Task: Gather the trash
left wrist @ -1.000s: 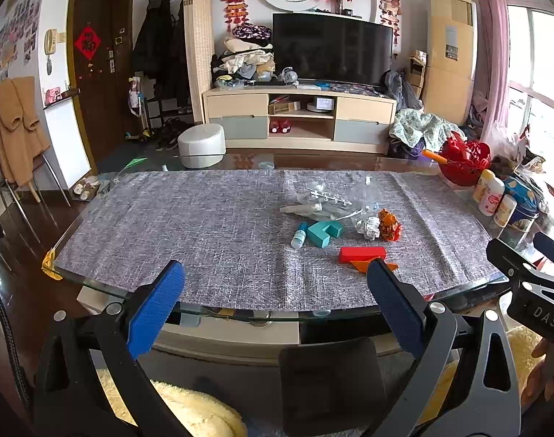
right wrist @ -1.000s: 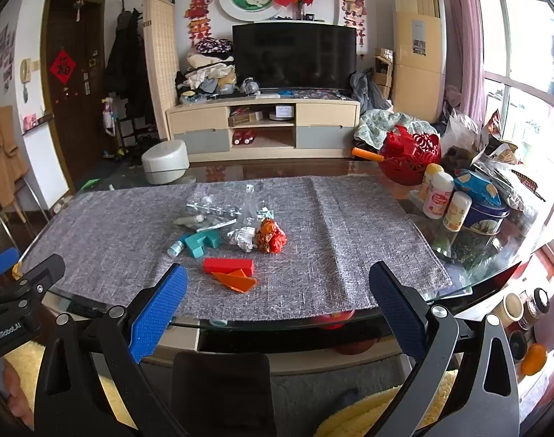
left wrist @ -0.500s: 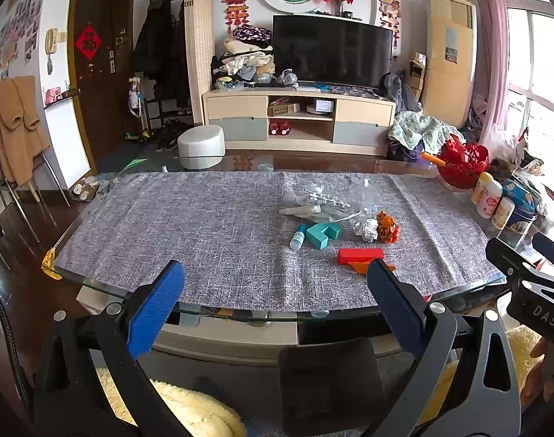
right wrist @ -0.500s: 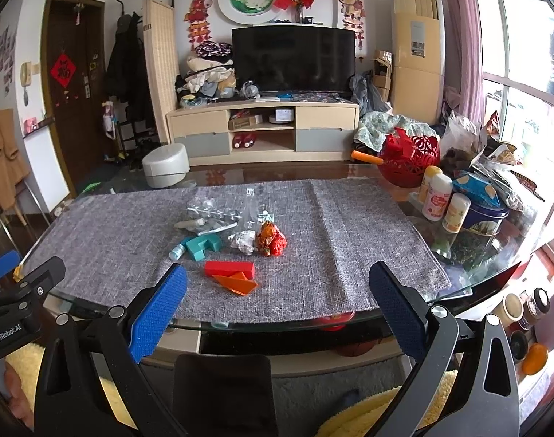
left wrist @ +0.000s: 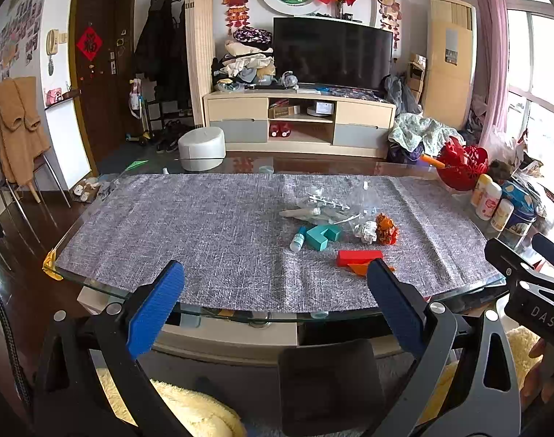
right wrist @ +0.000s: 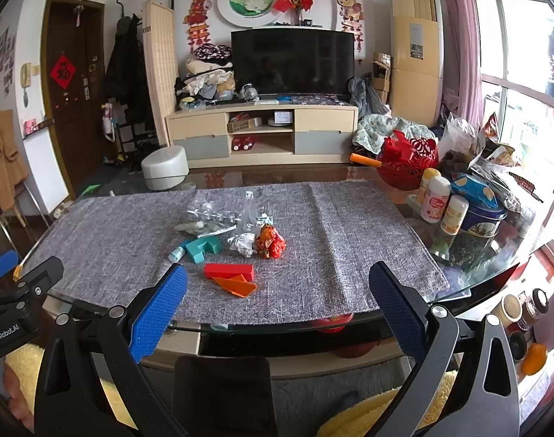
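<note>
Litter lies in a cluster on the grey cloth of a glass table: a crumpled white wrapper, a crumpled orange-red wrapper, clear plastic packaging, a small bottle, a teal block, a red block and an orange piece. My left gripper is open and empty, short of the table's near edge. My right gripper is open and empty, also at the near edge.
A red basket, several bottles and a blue tin crowd the table's right end. A dark chair back stands between me and the table. A TV cabinet and white stool stand beyond.
Both views have shifted slightly; the table and litter sit a little farther and higher in frame. Both grippers stay open and empty.
</note>
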A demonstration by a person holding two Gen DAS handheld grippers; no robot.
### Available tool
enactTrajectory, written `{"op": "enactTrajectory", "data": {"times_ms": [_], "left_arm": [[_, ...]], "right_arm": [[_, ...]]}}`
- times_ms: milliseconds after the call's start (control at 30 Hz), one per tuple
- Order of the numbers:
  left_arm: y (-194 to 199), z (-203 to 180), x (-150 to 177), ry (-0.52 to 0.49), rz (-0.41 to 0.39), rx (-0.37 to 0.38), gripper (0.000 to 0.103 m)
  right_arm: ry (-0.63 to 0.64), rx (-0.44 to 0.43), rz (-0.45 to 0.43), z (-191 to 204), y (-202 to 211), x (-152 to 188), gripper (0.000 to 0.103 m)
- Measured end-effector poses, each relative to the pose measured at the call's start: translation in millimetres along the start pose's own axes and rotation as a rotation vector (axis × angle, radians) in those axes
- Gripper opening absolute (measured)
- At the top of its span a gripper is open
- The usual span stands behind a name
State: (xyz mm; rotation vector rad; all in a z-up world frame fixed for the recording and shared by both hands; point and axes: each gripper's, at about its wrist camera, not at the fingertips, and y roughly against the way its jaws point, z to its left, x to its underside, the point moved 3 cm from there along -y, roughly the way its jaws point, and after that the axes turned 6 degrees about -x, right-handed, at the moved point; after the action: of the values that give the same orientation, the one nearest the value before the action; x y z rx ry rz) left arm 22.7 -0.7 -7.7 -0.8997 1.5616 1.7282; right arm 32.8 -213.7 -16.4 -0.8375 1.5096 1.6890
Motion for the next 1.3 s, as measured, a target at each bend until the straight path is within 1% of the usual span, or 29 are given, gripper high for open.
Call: {"op": "enactTrajectory", "data": {"times_ms": [1300], "left_arm": [[4.6, 3.6, -4.9, 0.002, -0.001, -0.004, 0.095]], "right_arm": [[-0.002, 0.01, -0.005, -2.5, -2.8, -0.2, 0.1]]}}
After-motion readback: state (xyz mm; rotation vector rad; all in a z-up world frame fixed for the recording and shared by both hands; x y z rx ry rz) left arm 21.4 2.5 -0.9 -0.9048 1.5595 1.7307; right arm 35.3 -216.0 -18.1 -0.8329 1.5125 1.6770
